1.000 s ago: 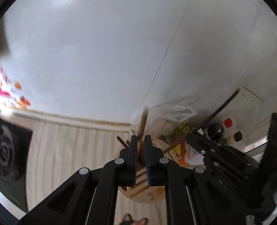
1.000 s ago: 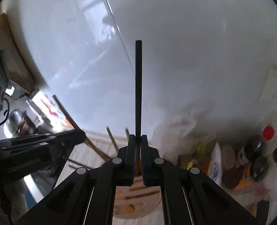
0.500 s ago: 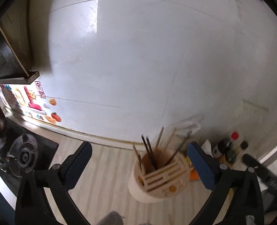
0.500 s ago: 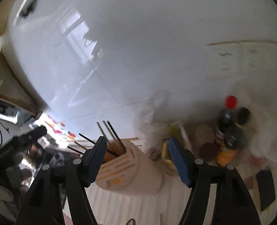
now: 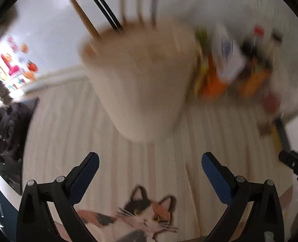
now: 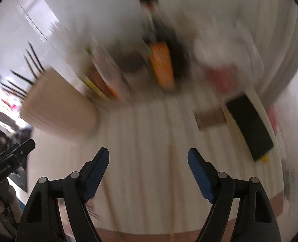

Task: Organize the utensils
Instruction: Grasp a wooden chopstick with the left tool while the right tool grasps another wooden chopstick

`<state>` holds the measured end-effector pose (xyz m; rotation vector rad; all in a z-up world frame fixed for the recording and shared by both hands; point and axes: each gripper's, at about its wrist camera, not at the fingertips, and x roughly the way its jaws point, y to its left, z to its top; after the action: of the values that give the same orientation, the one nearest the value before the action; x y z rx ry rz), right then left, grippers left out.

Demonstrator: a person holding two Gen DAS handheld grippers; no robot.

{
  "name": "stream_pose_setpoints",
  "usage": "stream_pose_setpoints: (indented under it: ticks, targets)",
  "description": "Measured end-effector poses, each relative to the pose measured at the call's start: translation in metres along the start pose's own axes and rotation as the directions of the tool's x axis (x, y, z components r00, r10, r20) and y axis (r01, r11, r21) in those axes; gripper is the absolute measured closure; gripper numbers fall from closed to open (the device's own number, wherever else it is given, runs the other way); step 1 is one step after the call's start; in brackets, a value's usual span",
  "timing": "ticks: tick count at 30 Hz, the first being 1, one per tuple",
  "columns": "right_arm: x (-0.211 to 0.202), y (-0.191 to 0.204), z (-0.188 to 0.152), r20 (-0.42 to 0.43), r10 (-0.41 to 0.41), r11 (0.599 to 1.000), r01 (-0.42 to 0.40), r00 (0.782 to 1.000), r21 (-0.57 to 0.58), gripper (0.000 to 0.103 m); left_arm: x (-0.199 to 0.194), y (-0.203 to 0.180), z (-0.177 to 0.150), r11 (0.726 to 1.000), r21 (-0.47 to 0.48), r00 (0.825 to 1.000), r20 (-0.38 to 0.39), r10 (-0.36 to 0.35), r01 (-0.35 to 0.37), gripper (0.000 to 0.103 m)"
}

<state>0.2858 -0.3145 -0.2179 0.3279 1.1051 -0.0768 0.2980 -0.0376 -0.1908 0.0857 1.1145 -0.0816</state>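
Left gripper [image 5: 150, 162] spread wide, blue pads on the fingers [image 5: 88, 173] bare, nothing held. Straight ahead of those fingers, close and centred between them: a beige utensil holder [image 5: 141, 76], heavily blurred, standing on the striped tabletop [image 5: 72, 125]. Rising from its top, several chopsticks [image 5: 82, 16], some brown, some black, long axes running up and away from the fingers, fanned a little to the left. Beyond the right finger, a blurred cluster of bottles and packets [image 5: 239, 64]. Just under the fingers, a cat picture [image 5: 141, 215] on the mat.

Right gripper [image 6: 148, 159] likewise spread wide and holding nothing. From these fingers the same holder [image 6: 58, 109] lies well off to the left and farther away, dark sticks poking out of its upper left. Dead ahead, bare striped surface; beyond it an orange-labelled bottle [image 6: 162, 66], blurred. Ahead and to the right, a black block [image 6: 250, 127] lying at a slant. At the far left edge of the right view, the tip of the other gripper in a gloved hand.

Judged from this: sticks already standing in the holder, both sets of fingers free. No loose utensil clearly readable on the tabletop; a thin pale line between the right fingers too blurred to name. For anything more at the holder, left side nearer and better lined up, with the approach needing to follow the sticks' upright axis.
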Motion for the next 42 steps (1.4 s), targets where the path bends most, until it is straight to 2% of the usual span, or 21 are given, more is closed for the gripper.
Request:
stream_pose_setpoints:
  ticks: [3,5,6,8,9,13,22,26,27,28,29,30,31,35,37,40,42]
  targets:
    - [0.033,-0.015,-0.019,-0.09,-0.033,0.999,0.034,0.995,0.004,0.022,0.044,-0.017,-0.026,1.0,0.003,0.989,-0.148,-0.028,0.029,0.005]
    - [0.056,-0.024,-0.031,-0.154,-0.063,0.998,0.064,0.986,0.0,0.024,0.063,-0.026,-0.04,0.999,0.002,0.975,-0.217,-0.051,0.053,0.019]
    - [0.062,-0.025,-0.035,-0.168,-0.068,0.998,0.069,0.983,-0.005,0.027,0.072,-0.03,-0.047,0.998,0.0,0.965,-0.254,-0.062,0.064,0.022]
    - [0.078,-0.027,-0.043,-0.214,-0.08,0.997,0.078,0.974,-0.016,0.029,0.085,-0.04,-0.061,0.996,-0.005,0.947,-0.31,-0.087,0.09,0.023]
    - [0.083,-0.026,-0.045,-0.225,-0.082,0.997,0.079,0.971,-0.02,0.032,0.088,-0.044,-0.065,0.996,0.002,0.945,-0.317,-0.084,0.089,0.023]
    - [0.1,-0.028,-0.056,-0.272,-0.102,0.995,0.094,0.957,-0.044,0.035,0.091,-0.059,-0.075,0.994,0.043,0.94,-0.33,-0.082,0.102,0.023]
    - [0.115,-0.032,-0.065,-0.304,-0.13,0.991,0.118,0.944,-0.058,0.036,0.095,-0.078,-0.084,0.992,0.076,0.937,-0.341,-0.074,0.105,0.023]
    - [0.123,-0.023,-0.063,-0.302,-0.173,0.984,0.149,0.937,-0.1,0.04,0.101,-0.088,-0.082,0.991,0.093,0.943,-0.326,-0.059,0.094,0.034]
    - [0.127,-0.021,-0.063,-0.3,-0.181,0.982,0.155,0.937,-0.109,0.045,0.101,-0.09,-0.081,0.991,0.103,0.947,-0.316,-0.046,0.082,0.039]
    - [0.127,-0.019,-0.064,-0.29,-0.201,0.977,0.171,0.936,-0.126,0.052,0.1,-0.089,-0.08,0.991,0.106,0.951,-0.307,-0.048,0.084,0.051]
    - [0.127,-0.017,-0.064,-0.284,-0.217,0.973,0.185,0.934,-0.136,0.056,0.098,-0.089,-0.078,0.99,0.111,0.953,-0.298,-0.048,0.085,0.068]
    - [0.127,-0.016,-0.065,-0.279,-0.231,0.969,0.197,0.932,-0.147,0.062,0.097,-0.087,-0.075,0.989,0.118,0.955,-0.291,-0.051,0.089,0.078]
    - [0.127,-0.013,-0.066,-0.274,-0.235,0.968,0.2,0.933,-0.149,0.067,0.096,-0.087,-0.072,0.987,0.129,0.955,-0.291,-0.054,0.095,0.092]
    - [0.126,-0.003,-0.07,-0.252,-0.238,0.966,0.202,0.938,-0.159,0.081,0.096,-0.081,-0.068,0.983,0.142,0.953,-0.296,-0.066,0.112,0.098]
    - [0.128,0.007,-0.073,-0.247,-0.243,0.963,0.203,0.938,-0.177,0.093,0.097,-0.073,-0.067,0.982,0.154,0.954,-0.294,-0.057,0.106,0.098]
    - [0.133,0.02,-0.072,-0.255,-0.221,0.968,0.18,0.941,-0.173,0.095,0.1,-0.052,-0.065,0.985,0.145,0.953,-0.299,-0.049,0.096,0.098]
    - [0.135,0.034,-0.074,-0.274,-0.178,0.977,0.136,0.945,-0.164,0.095,0.099,-0.036,-0.065,0.987,0.14,0.953,-0.302,-0.031,0.076,0.098]
